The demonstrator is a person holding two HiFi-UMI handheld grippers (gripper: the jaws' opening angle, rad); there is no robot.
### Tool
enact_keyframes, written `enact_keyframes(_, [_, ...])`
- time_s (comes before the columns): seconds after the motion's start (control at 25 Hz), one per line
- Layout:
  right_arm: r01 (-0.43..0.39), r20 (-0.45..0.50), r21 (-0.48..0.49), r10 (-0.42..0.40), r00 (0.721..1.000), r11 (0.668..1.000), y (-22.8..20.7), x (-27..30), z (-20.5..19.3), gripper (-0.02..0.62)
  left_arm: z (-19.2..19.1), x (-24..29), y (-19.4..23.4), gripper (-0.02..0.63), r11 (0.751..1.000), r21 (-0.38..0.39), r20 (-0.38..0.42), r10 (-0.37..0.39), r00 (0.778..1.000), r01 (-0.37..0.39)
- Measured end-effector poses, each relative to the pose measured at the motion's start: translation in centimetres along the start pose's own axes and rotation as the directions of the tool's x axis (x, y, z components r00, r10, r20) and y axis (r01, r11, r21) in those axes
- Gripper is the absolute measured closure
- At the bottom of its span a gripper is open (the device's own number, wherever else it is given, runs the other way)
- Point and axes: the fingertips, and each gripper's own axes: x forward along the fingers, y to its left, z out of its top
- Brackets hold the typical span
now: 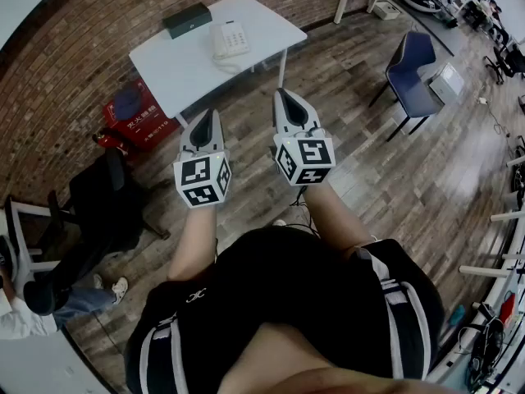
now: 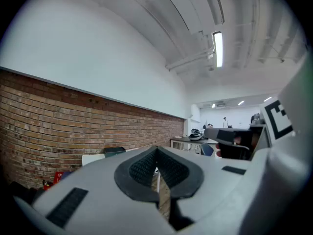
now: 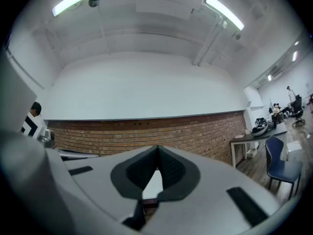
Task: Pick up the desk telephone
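Desk telephone (image 1: 229,38) is left untouched on the bench (image 1: 271,25); left gripper (image 1: 205,130) and right gripper (image 1: 294,112) are held well short, jaws together and empty, approach judged pending.

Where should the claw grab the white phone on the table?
Probably across the white plastic desk telephone's two long sides, coming down from the near side: it lies flat on the white rectangular table, and a dark green box sits behind it.

head view steeply down, both gripper views level, sharing brick wall (image 1: 90,23) (image 2: 73,114) (image 3: 171,131)
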Motion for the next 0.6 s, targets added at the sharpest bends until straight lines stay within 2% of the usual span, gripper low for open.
enact_keyframes(0.32, [-0.012,0.023,0.004,0.012,1.0,1.0,-3.3,-0.4,0.4,0.597,-0.2,2.0,-2.4,0.604,1.0,0.008,0.001,0.021,1.0,-0.021])
enact_keyframes(0.6, [-0.065,0.019,0.0,0.065,0.998,0.998,-5.7,-0.4,-0.2,0.597,-0.5,3.9,-4.9,0.604,0.999,0.025,0.004,0.038,0.999,-0.038])
